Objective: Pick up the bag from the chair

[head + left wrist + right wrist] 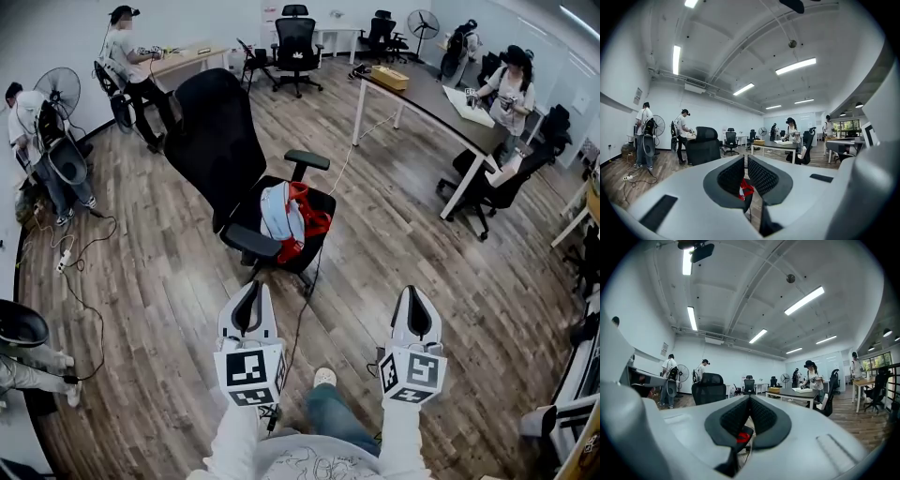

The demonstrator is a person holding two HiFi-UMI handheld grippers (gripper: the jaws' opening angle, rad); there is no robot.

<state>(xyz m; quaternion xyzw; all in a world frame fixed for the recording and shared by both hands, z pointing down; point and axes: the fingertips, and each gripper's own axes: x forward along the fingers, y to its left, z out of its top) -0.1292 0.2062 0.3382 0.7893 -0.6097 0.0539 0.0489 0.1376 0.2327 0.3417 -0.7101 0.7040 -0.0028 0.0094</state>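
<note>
The light blue and red fabric bag (286,217) is lying on the seat of the black mesh-backed office chair (221,141), and nothing is touching it. The left gripper (249,298) is hovering well short of it, jaws a sliver apart and grasping nothing. The right gripper (413,302) is hovering level with it, jaws pressed together and empty. Both are pointing toward the chair across the wooden plank floor (187,300). Progress is judged nil: approach, grasp and lift are all remaining.
</note>
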